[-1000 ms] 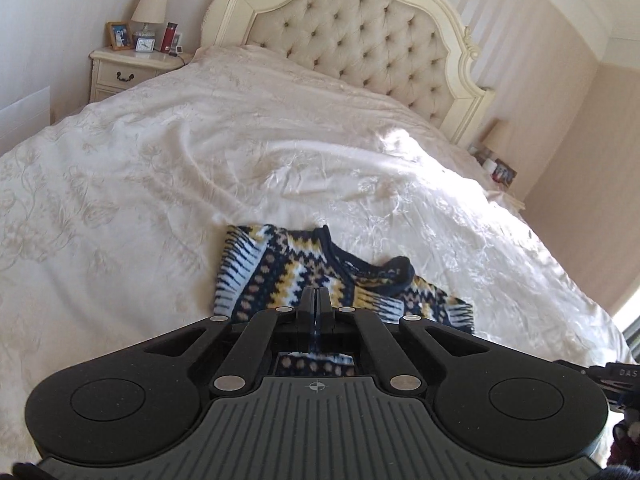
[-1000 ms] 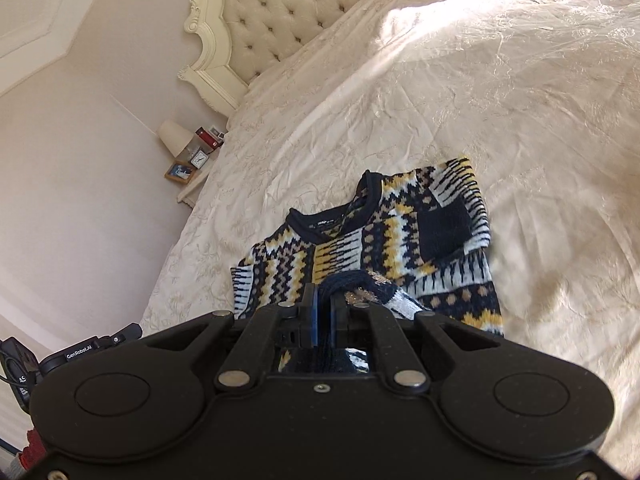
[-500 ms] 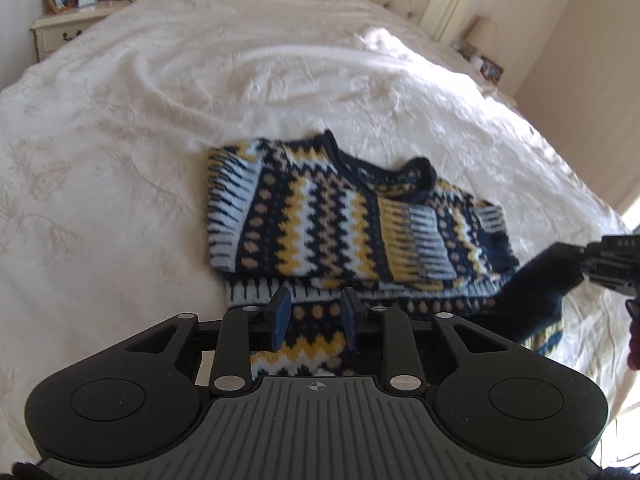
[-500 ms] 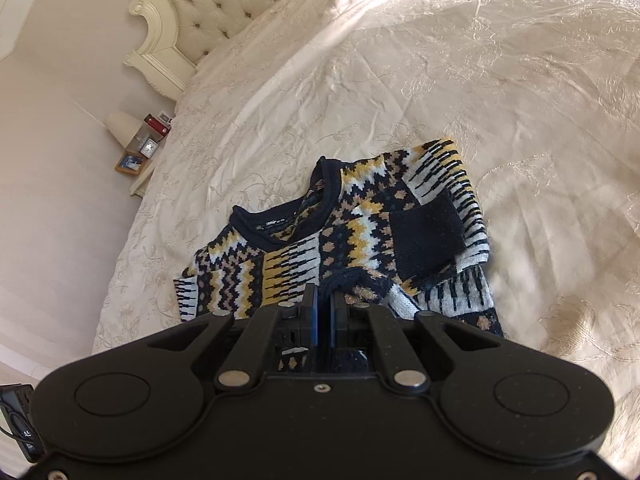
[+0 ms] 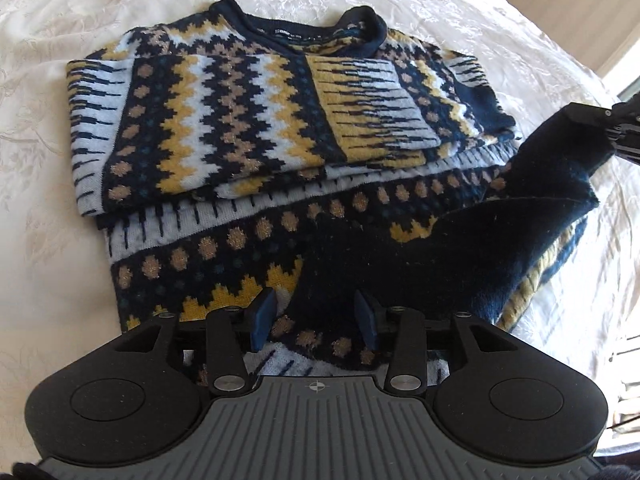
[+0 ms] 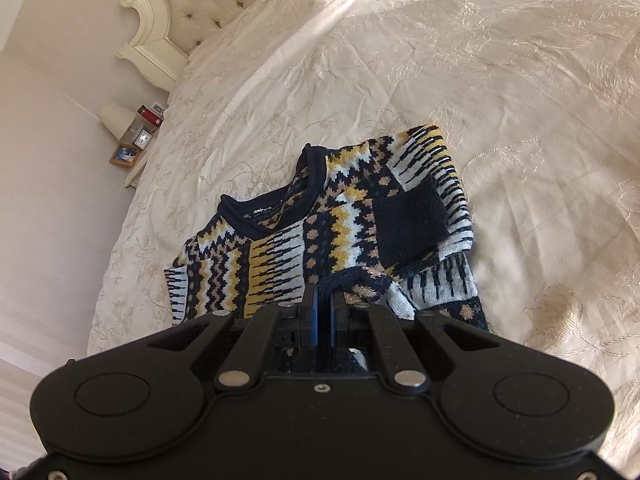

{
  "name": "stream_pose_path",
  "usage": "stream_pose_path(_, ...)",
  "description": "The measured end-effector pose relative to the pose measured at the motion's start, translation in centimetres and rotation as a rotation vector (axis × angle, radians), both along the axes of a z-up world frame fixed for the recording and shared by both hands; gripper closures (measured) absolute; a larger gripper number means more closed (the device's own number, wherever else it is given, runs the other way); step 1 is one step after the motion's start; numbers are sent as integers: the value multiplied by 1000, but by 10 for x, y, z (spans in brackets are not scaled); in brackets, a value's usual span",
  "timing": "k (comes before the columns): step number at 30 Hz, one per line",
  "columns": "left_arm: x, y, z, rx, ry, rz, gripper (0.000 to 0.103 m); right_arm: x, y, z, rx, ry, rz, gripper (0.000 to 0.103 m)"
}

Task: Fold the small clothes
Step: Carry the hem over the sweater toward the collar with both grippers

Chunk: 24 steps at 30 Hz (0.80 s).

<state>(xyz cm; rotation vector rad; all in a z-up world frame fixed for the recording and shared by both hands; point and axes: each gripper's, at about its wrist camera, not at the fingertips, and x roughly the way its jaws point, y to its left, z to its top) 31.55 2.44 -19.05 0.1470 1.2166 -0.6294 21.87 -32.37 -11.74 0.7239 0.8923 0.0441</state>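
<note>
A small knitted sweater (image 5: 256, 128) in navy, yellow, white and tan zigzags lies on the cream bedspread (image 5: 36, 200), sleeves folded across its chest. My left gripper (image 5: 316, 320) is open, low over the sweater's bottom hem, with knit fabric lying between its blue pads. My right gripper (image 6: 324, 312) is shut on the navy hem of the sweater (image 6: 340, 216). From the left wrist view that right gripper (image 5: 600, 120) shows at the right edge, holding the hem corner lifted off the bed.
The bedspread (image 6: 440, 60) stretches wide on every side of the sweater. A tufted cream headboard (image 6: 188, 4) stands at the far end. A bedside table (image 6: 132, 148) with a lamp, a clock and a photo frame sits beside it.
My left gripper went from shut on the hem to open and dropped low over the sweater. The right gripper stayed shut on the hem and closed in toward the sweater.
</note>
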Motion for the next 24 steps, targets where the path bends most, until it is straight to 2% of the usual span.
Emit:
stream_pose_path(2,-4,0,4,13,-23,36,93,1,-1,-1,4,5,11,91)
stream_pose_path(3,-8,2,9,4,-38,60,99,1,-3,-1,8,5,14,91)
stream_pose_path(4,-12,4,16,-15,-71,78,99,0,-4,-1,15,3,11,91)
stream_pose_path(9,-34,15,71,-50,-338,185,99,-3,-11,9,40,-11,-20,91)
stream_pose_path(13,-19,24,107,-93,-444,280,99,9,-21,20,52,-47,-55,91)
stream_pose_path(18,28,19,122,-132,-484,349,99,51,-32,22,73,-74,-98,91)
stream_pose_path(21,54,4,116,-116,-504,348,99,82,-31,17,46,-72,-90,91)
stream_pose_path(24,77,-6,103,-94,-479,359,99,112,-31,4,34,-32,-85,91)
